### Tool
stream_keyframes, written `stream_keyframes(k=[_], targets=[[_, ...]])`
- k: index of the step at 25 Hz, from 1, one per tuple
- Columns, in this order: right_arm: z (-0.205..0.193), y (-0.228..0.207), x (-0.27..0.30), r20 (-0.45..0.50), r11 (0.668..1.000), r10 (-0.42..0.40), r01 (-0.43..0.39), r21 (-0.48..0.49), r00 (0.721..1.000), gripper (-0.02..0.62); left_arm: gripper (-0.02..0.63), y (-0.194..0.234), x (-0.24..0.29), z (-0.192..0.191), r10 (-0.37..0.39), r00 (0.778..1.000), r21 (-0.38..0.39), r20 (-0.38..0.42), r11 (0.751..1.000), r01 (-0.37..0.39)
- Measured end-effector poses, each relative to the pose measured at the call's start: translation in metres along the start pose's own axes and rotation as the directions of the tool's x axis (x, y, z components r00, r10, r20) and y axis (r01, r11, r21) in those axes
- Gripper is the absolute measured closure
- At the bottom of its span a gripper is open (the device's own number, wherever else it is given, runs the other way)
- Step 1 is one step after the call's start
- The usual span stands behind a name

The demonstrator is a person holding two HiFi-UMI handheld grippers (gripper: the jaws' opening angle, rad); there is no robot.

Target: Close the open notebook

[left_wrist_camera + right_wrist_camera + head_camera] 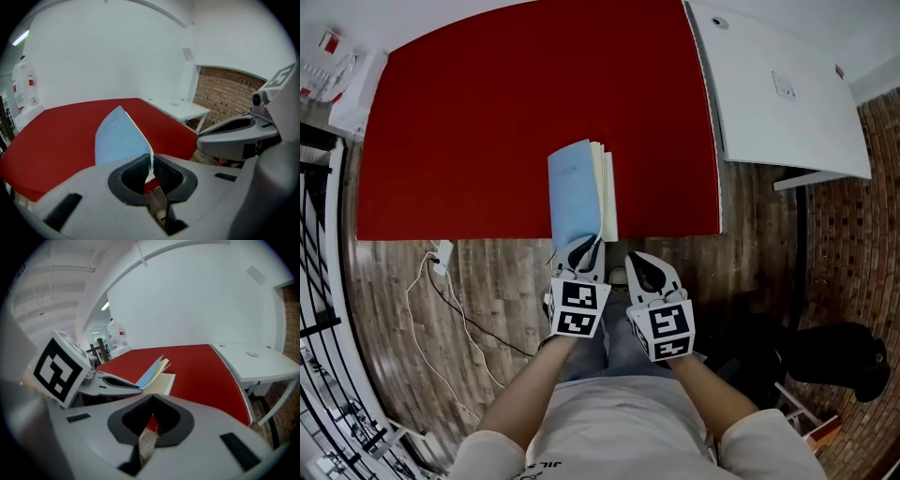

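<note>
The left gripper (pixel 584 246) sits low centre in the head view. Its jaws are pinching the near edge of the thin light-blue paper cover (pixel 575 192), and its own view shows the sheet clamped right between the pads (pixel 163 171). That cover is raised at a tilt, not lying flat. It belongs to the open notebook with cream pages (pixel 608 192), which lies mid-frame by the near edge of the flat red surface (pixel 487 112). Just right of it, the right gripper (pixel 639 265) hangs beside the notebook's near end with its jaws pressed together on nothing. My read is that we're mid-close, with the cover up but not yet down. The next move looks like folding the cover over onto the pages, then releasing it without dragging the notebook.
</note>
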State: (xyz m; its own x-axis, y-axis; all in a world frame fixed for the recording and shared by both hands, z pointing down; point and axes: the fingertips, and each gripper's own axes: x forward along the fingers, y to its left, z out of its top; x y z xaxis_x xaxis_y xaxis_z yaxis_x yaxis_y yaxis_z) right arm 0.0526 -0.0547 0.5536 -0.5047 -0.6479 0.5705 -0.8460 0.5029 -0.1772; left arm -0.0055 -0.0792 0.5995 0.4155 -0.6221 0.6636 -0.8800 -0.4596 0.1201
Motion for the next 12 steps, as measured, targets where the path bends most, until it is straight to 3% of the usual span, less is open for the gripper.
stream_keyframes(k=[3,12], targets=[[-0.006,-0.008,-0.005,-0.005,1.0,-0.008,0.008,0.007,1.0,0.589,0.575,-0.008,0.02,-0.01,-0.006,1.0,0.018,-0.029,1.0,0.007],[-0.02,-0.019,-0.008,-0.022,1.0,-0.015,0.016,0.026,1.0,0.589,0.572,-0.015,0.053,-0.037,-0.024,0.992,-0.026,-0.127,0.999,0.021]])
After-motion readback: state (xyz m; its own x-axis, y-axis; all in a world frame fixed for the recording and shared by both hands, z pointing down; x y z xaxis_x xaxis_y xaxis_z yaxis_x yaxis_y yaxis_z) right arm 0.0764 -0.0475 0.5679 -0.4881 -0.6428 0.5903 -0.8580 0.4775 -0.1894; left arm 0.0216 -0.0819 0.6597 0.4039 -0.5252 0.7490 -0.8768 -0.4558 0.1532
